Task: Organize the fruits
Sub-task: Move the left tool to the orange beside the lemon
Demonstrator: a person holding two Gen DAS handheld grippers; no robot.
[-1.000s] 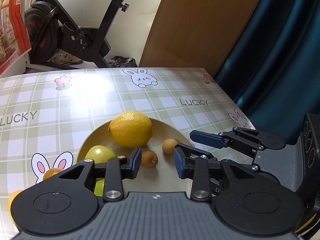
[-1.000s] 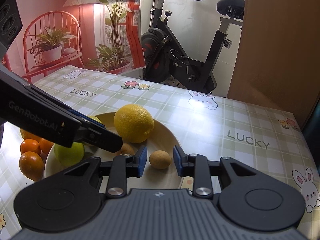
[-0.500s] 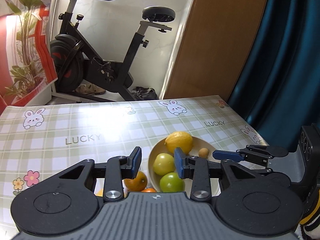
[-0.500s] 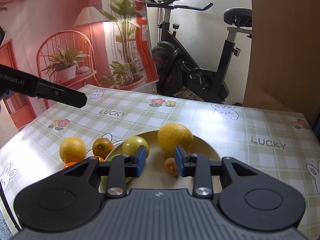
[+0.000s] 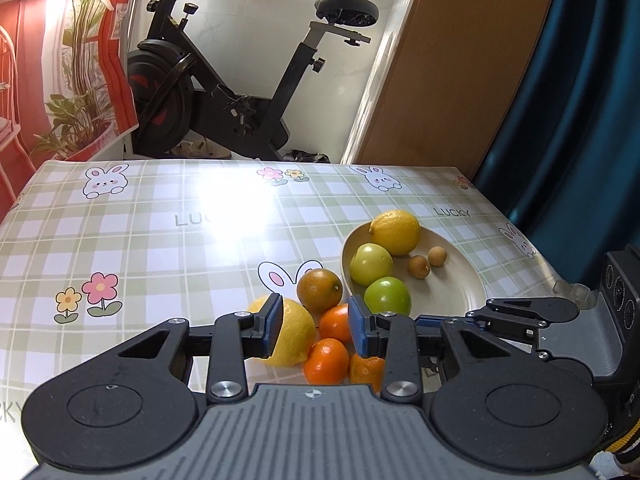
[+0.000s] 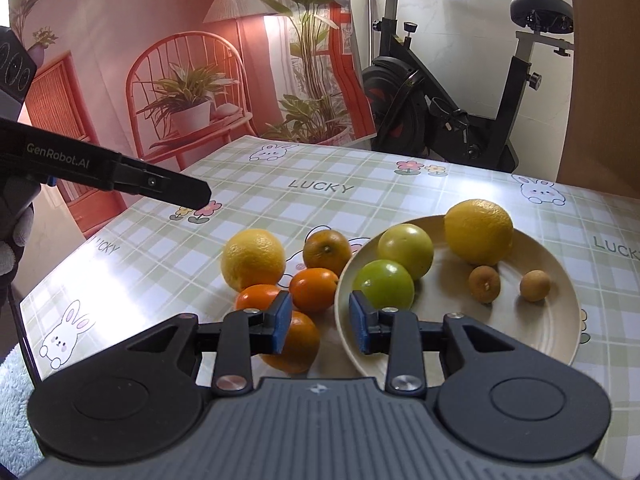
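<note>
Both grippers hold nothing, jaws apart. The left gripper (image 5: 315,326) frames the oranges (image 5: 326,354) at lower centre of its view. The right gripper (image 6: 320,322) hangs before the plate (image 6: 560,320), whose rim fills lower right; its green fruit (image 6: 384,284) sits just beyond.

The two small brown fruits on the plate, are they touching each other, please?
Apart. The right wrist view shows bare plate between the left brown fruit and the right brown fruit.

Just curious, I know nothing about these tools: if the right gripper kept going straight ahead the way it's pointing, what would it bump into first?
Probably the near rim of the plate between its open fingers, though depth is unclear.
</note>
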